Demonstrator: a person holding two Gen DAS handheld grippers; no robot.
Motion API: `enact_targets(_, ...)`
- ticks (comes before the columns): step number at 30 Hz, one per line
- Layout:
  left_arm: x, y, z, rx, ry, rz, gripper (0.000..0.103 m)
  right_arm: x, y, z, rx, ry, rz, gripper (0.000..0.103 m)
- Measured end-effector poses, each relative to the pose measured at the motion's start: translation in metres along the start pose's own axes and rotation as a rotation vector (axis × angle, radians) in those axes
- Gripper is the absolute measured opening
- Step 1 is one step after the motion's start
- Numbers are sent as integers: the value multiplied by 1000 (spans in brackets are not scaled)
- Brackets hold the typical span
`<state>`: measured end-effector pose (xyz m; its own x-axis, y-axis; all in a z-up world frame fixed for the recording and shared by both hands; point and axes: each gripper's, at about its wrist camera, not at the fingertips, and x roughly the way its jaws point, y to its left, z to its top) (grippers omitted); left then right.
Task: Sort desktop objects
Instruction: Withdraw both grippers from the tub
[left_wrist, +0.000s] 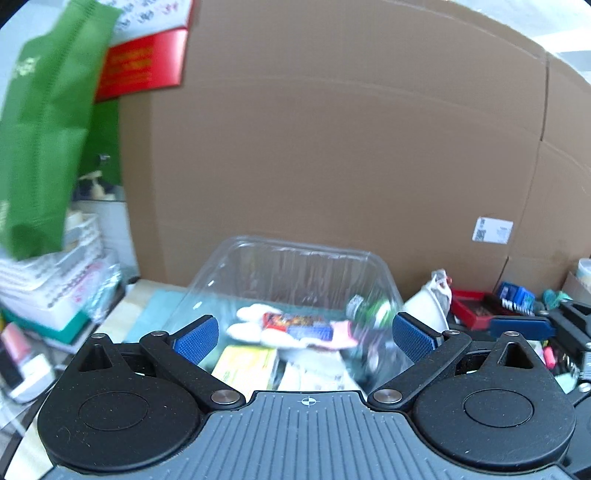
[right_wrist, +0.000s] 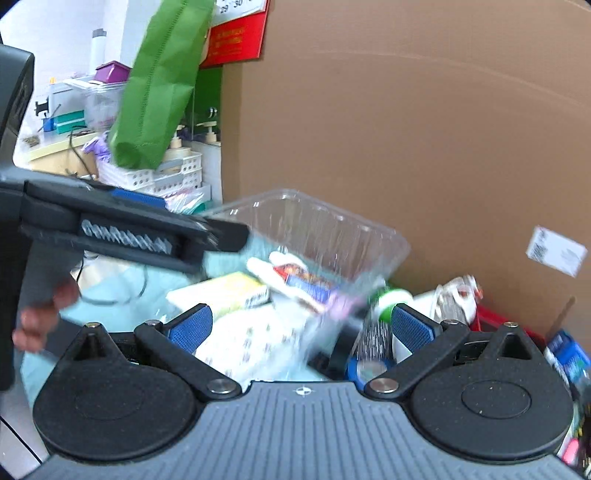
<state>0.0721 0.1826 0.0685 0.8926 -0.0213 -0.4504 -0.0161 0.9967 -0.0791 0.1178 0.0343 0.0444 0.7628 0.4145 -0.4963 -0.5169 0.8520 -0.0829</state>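
**Sorting under way: tub part filled, clutter left at the right**

Nearest the camera in each wrist view, the blue pads are seen set wide apart with nothing pinched between them: the left gripper (left_wrist: 306, 334) is spread, and the right gripper (right_wrist: 301, 328) is spread as wide as it goes, both empty. Just beyond the fingertips the clear plastic tub (left_wrist: 295, 254) is found, standing in front of a large cardboard sheet (left_wrist: 332, 129) at the far side. Several items are already gathered in or at the tub: a white-and-pink pack with a red-and-blue label (left_wrist: 299, 326), a yellow box (left_wrist: 247, 363) and a green-and-white bottle (right_wrist: 391, 301). With the blur and the clear walls, it cannot be told which lie inside and which only near the wall.

Part of the work is judged done, since items are collected there. More is judged left: to the right, a white crumpled bag (left_wrist: 432, 299), a red tray (left_wrist: 469, 306) and a blue packet (left_wrist: 515, 293) are seen still unsorted on the desk. At the far left a green bag (left_wrist: 44, 129) is seen hanging above stacked white baskets (right_wrist: 155, 173). In the right wrist view a hand (right_wrist: 40, 321) is seen on the left gripper's handle.
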Motion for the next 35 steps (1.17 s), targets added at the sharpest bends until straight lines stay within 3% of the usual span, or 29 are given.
enact_targets(5,-32,10,-21,-10,34,37,103,-33,10,-32,20,2,-55,103)
enact_targets(9,-54,9,-39,-9,73,60,103,-49,19,-45,58,15,-42,103)
enact_targets(17,-81,-1,-62,22,119,37,103,-71,39,-58,64,31,-51,103)
enact_targets(35,-82,-11,-68,50,138,-18,103,-75,57,-65,32,41,-72,103)
